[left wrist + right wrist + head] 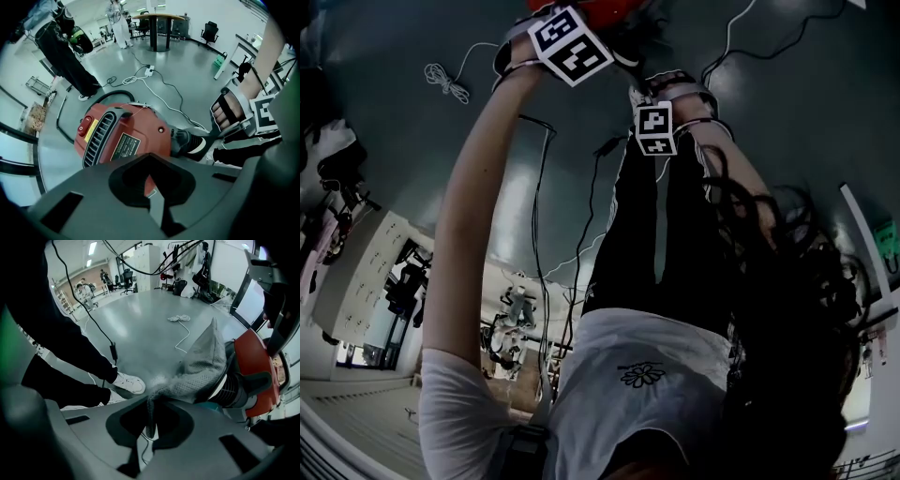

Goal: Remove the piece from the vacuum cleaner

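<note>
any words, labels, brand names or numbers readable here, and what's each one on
No text reads clearly.
Dark label on the red vacuum cleaner: print too small.
Yellow sticker by its switch: too small.
Marker cubes: square patterns only, no words.

Open-plan lab or office floor: a wide polished grey floor lies under ceiling strip lights. At the far side stand a round table on a black pedestal and wheeled office chairs. A tall white cabinet stands against a wall, with dark clothes hanging nearby. Cables and a power strip trail across the floor. People stand in the background.
</note>
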`<action>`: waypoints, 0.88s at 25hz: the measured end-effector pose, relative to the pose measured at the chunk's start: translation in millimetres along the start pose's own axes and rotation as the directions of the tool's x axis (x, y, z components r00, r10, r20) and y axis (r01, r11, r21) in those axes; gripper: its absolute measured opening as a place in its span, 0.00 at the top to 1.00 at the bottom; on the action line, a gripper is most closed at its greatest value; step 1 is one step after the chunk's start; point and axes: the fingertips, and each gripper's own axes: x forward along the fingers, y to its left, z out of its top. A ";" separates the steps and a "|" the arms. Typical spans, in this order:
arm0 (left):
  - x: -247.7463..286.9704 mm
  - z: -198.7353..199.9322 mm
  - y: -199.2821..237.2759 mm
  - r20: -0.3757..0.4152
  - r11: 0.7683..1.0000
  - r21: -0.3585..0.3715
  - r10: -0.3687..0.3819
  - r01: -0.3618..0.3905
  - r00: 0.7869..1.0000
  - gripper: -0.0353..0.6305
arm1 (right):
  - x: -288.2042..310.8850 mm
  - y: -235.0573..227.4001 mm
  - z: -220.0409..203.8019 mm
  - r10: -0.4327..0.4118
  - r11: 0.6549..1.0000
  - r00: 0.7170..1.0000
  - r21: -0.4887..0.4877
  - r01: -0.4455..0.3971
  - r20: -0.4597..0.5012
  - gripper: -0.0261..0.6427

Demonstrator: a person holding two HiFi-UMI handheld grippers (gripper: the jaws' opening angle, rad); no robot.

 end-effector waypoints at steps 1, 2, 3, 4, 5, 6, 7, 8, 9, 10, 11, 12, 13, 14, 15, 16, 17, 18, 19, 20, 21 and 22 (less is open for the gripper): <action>-0.2 1.0 -0.3 0.000 1.000 -0.002 0.000 0.000 1.000 0.95 | 0.6 0.4 -0.1 0.001 1.000 1.000 0.004 -0.001 0.003 0.92; -0.7 1.9 -0.7 0.002 1.000 -0.004 0.000 0.000 1.000 0.95 | 0.5 0.9 -0.7 0.001 1.000 1.000 0.014 -0.001 0.007 0.92; -1.1 2.3 -0.8 0.003 1.000 -0.004 0.002 -0.002 1.000 0.95 | 0.1 1.4 -1.1 0.000 1.000 1.000 0.023 0.000 0.012 0.92; -1.4 2.0 -0.6 0.004 1.000 -0.003 0.003 -0.003 1.000 0.95 | 0.1 1.5 -0.9 -0.002 1.000 1.000 0.030 0.001 0.016 0.92; -1.4 1.0 0.0 0.004 1.000 -0.001 0.004 -0.004 1.000 0.95 | 0.6 1.0 0.1 -0.002 0.999 1.000 0.034 0.002 0.017 0.92; -1.2 -0.2 0.8 0.003 1.000 0.000 0.004 -0.004 1.000 0.95 | 1.5 0.4 1.5 -0.002 0.999 1.000 0.035 0.001 0.017 0.92; -0.9 -1.1 1.5 0.002 1.000 0.000 0.002 -0.002 1.000 0.95 | 2.4 0.0 2.9 0.000 0.999 1.000 0.035 0.000 0.014 0.92; -0.5 -1.2 1.6 0.000 1.000 0.001 -0.001 0.001 1.000 0.95 | 3.3 0.0 3.8 0.002 0.999 1.000 0.035 -0.002 0.010 0.92; -0.3 -0.5 1.1 -0.003 1.000 0.003 -0.004 0.004 1.000 0.95 | 4.2 0.5 4.1 0.004 0.999 1.000 0.036 -0.004 0.005 0.92; -0.3 0.8 -0.1 -0.005 1.000 0.007 -0.007 0.007 1.000 0.95 | 4.8 1.5 4.0 0.007 0.999 1.000 0.037 -0.007 0.000 0.92; -0.6 2.0 -1.5 -0.007 1.000 0.011 -0.008 0.008 1.000 0.95 | 5.4 3.0 3.9 0.010 0.999 1.000 0.037 -0.010 -0.003 0.92; -1.1 2.6 -2.7 -0.007 1.000 0.013 -0.009 0.009 1.000 0.95 | 5.9 4.3 4.3 0.013 0.999 1.000 0.034 -0.013 -0.004 0.92; -1.6 2.5 -3.4 -0.006 1.000 0.013 -0.010 0.010 1.000 0.95 | 6.4 5.4 4.9 0.015 0.999 1.000 0.033 -0.015 -0.004 0.92; -2.1 1.9 -3.6 -0.003 1.000 0.012 -0.012 0.012 1.000 0.95 | 7.0 6.1 5.7 0.017 0.999 1.000 0.033 -0.017 -0.002 0.92; -2.4 1.2 -3.1 0.000 1.000 0.009 -0.012 0.012 1.000 0.95 | 7.8 6.3 6.5 0.017 0.999 1.000 0.037 -0.017 0.001 0.92; -2.3 0.8 -2.1 0.003 1.000 0.008 -0.013 0.013 1.000 0.95 | 8.9 6.0 7.3 0.017 0.999 1.000 0.040 -0.017 0.005 0.92; -2.0 0.7 -0.8 0.006 1.000 0.006 -0.012 0.012 1.000 0.95 | 10.1 5.9 8.2 0.018 0.999 1.000 0.040 -0.018 0.011 0.92; -1.3 0.8 0.5 0.008 1.000 0.005 -0.012 0.012 1.000 0.95 | 11.9 6.2 9.7 0.021 0.999 1.000 0.038 -0.021 0.017 0.92; -0.4 0.6 1.3 0.009 1.000 0.005 -0.013 0.013 1.000 0.95 | 14.3 7.0 11.8 0.026 0.999 0.999 0.035 -0.027 0.022 0.92; 0.3 0.2 1.9 0.009 1.000 0.004 -0.014 0.014 1.000 0.95 | 17.4 8.9 14.1 0.038 0.999 0.999 0.031 -0.039 0.024 0.92; 0.6 -0.3 2.4 0.009 1.000 0.004 -0.015 0.014 1.000 0.95 | 21.1 13.7 15.2 0.067 0.998 0.998 0.015 -0.067 0.016 0.92; 0.4 -0.8 3.0 0.010 1.000 0.003 -0.014 0.014 1.000 0.95 | 25.1 23.6 13.2 0.118 0.993 0.993 -0.024 -0.119 -0.009 0.92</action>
